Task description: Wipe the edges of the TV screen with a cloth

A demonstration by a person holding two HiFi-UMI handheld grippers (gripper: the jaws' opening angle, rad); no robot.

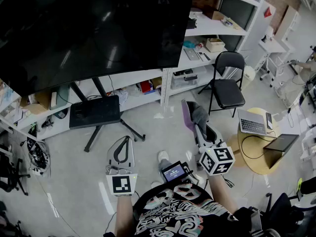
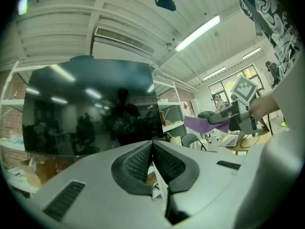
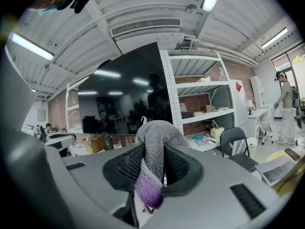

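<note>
A big black TV screen (image 1: 94,26) on a wheeled stand fills the upper left of the head view; it also shows in the left gripper view (image 2: 90,106) and the right gripper view (image 3: 126,97). My right gripper (image 1: 190,113) is shut on a grey and purple cloth (image 3: 152,163), held below the TV's lower right corner and apart from it. The cloth (image 1: 196,115) bunches out past the jaws. My left gripper (image 1: 122,149) hangs lower at the left, shut with nothing between its pads (image 2: 153,163).
White shelving (image 1: 207,28) with boxes runs behind the TV. A black folding chair (image 1: 227,83) stands at the right, and a round yellow table (image 1: 261,154) with a laptop beyond it. The TV stand's legs (image 1: 106,127) spread on the floor. A person stands far right (image 3: 287,106).
</note>
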